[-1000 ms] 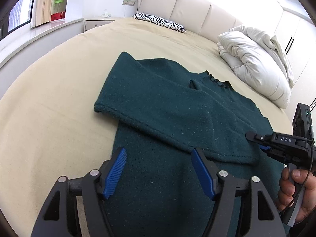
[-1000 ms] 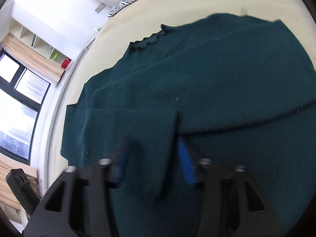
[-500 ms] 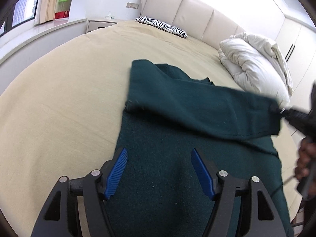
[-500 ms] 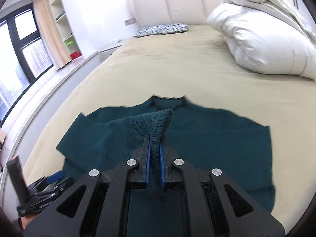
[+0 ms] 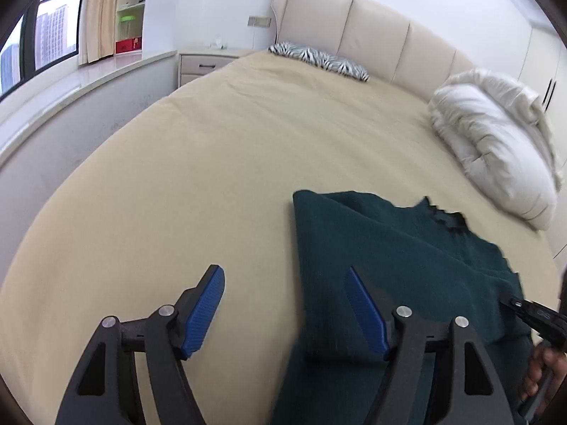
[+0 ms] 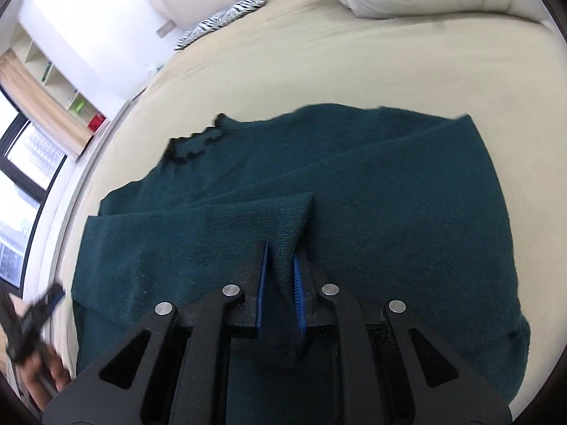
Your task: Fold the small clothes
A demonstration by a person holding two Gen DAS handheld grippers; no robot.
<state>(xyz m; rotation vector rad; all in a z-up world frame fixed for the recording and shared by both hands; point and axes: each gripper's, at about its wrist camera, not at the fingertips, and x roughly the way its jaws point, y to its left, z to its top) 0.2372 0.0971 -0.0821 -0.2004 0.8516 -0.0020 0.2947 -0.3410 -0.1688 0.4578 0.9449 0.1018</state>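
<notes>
A wide bed (image 5: 219,148) fills both views, its beige cover smooth and matte with only faint creases. At its head runs a padded cream headboard (image 5: 354,32) in vertical panels, and a puffy white duvet (image 5: 496,141) lies bunched in soft rolls on the far right side. A small zebra-striped pillow (image 5: 319,61) rests flat against the headboard.

On the near part of the cover lies the dark green sweater (image 6: 354,184), a thick fuzzy knit with a frilled, darker-edged neckline (image 6: 195,143). Its body is spread flat, and one sleeve (image 6: 212,226) is drawn across the chest in a long band, its ribbed cuff end rising in a peaked fold.

The right gripper (image 6: 280,265) has that cuff between its blue ribbed pads; its jaws have just been opening a little, yet stand narrow with the knit bunched between them and touching both pads. The left gripper (image 5: 283,304) stands wide apart with nothing between its pads, above the sweater's left edge where green knit meets beige cover. Its left finger (image 5: 203,313) is over bare cover, its right over the knit.
</notes>
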